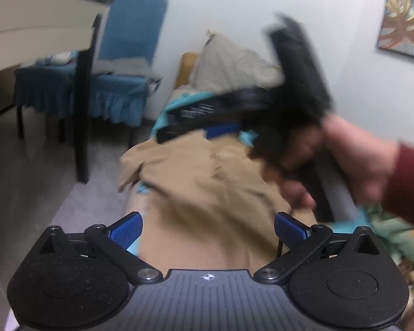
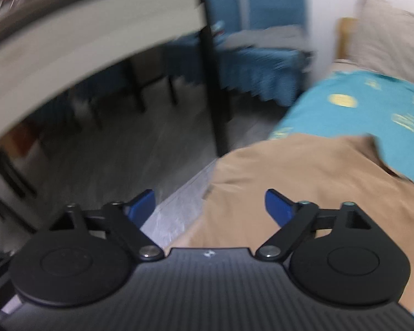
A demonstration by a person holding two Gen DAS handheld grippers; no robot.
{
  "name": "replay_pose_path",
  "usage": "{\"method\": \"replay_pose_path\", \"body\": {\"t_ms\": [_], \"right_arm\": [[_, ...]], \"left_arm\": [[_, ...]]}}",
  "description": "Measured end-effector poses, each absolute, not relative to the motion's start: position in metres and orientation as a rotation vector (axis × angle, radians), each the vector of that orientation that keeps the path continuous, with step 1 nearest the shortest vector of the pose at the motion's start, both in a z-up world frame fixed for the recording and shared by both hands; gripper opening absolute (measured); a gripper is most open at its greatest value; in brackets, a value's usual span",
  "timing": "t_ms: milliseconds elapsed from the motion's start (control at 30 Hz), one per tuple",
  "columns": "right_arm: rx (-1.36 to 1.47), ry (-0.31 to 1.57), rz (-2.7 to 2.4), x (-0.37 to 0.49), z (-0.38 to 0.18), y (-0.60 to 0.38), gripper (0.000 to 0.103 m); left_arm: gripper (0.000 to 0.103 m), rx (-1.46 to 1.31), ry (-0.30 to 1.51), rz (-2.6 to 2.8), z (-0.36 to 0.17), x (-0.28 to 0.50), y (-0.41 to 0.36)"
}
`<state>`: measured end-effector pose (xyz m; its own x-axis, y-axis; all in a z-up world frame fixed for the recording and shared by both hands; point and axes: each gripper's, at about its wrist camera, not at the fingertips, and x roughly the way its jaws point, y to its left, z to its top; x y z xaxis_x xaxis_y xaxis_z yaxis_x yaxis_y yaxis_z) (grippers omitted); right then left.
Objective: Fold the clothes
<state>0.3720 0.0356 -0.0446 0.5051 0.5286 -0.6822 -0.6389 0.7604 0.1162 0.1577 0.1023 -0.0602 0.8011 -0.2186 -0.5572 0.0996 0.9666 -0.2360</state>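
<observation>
A tan garment (image 1: 207,187) lies spread on a bed with a teal patterned sheet (image 2: 358,104); it also shows in the right wrist view (image 2: 303,187). My left gripper (image 1: 208,231) is open and empty just above the garment's near part. My right gripper (image 2: 209,207) is open and empty over the garment's left edge at the bedside. In the left wrist view the right gripper's body (image 1: 298,88) and the hand holding it (image 1: 353,160) hover over the garment's far right part. Both views are motion-blurred.
A grey pillow (image 1: 234,63) lies at the head of the bed. A chair with a blue cover (image 1: 124,66) and a dark table leg (image 1: 82,110) stand left of the bed on grey floor (image 2: 124,160). A crumpled green cloth (image 1: 394,237) lies at right.
</observation>
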Motion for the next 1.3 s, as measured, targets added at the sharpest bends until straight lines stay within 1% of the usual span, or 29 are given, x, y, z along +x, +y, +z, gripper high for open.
{"method": "replay_pose_path", "body": {"t_ms": [133,233,267,333,433,500,533,567,600,633,667,733,800,933,1000,1033,1300], "right_arm": [[-0.427,0.818,0.78,0.405,-0.082,0.106,0.084],[-0.592,0.831,0.814,0.42,-0.111,0.142,0.083],[-0.645,0.84,0.824,0.424,-0.121,0.152,0.075],[-0.74,0.875,0.847,0.431,-0.139,0.167,0.064],[-0.874,0.898,0.877,0.432,-0.164,0.186,0.06],[-0.953,0.884,0.859,0.431,-0.175,0.193,0.054],[-0.988,0.871,0.841,0.431,-0.178,0.195,0.041],[-1.019,0.852,0.815,0.429,-0.181,0.195,0.023],[-1.049,0.832,0.788,0.428,-0.184,0.195,0.014],[-1.056,0.806,0.768,0.427,-0.182,0.194,0.009],[-1.029,0.77,0.755,0.425,-0.174,0.189,0.006],[-0.977,0.699,0.728,0.423,-0.157,0.181,0.005],[-0.874,0.626,0.676,0.421,-0.128,0.165,0.005],[-0.59,0.513,0.502,0.419,-0.064,0.102,0.004],[-0.408,0.486,0.384,0.416,-0.042,0.053,0.004],[-0.337,0.485,0.343,0.413,-0.038,0.032,0.004],[-0.002,0.595,0.226,0.389,-0.066,-0.094,0.004]], "left_arm": [[0.103,-0.267,0.643,-0.15,-0.079,0.179,0.125],[0.102,-0.326,0.669,-0.114,-0.093,0.196,0.137],[0.102,-0.337,0.675,-0.114,-0.096,0.2,0.138],[0.102,-0.353,0.688,-0.116,-0.101,0.207,0.141],[0.102,-0.342,0.714,-0.123,-0.107,0.213,0.14],[0.102,-0.334,0.729,-0.133,-0.11,0.215,0.138],[0.102,-0.328,0.734,-0.135,-0.111,0.216,0.136],[0.102,-0.318,0.734,-0.135,-0.112,0.217,0.134],[0.102,-0.307,0.733,-0.132,-0.113,0.217,0.132],[0.102,-0.299,0.73,-0.129,-0.113,0.217,0.13],[0.102,-0.301,0.722,-0.125,-0.113,0.216,0.128],[0.101,-0.325,0.697,-0.117,-0.11,0.213,0.127],[0.101,-0.369,0.661,-0.115,-0.105,0.21,0.13],[0.101,-0.413,0.607,-0.11,-0.098,0.207,0.134],[0.101,-0.415,0.592,-0.126,-0.096,0.205,0.131],[0.101,-0.396,0.585,-0.129,-0.095,0.205,0.127],[0.101,-0.275,0.587,-0.153,-0.095,0.208,0.089]]}}
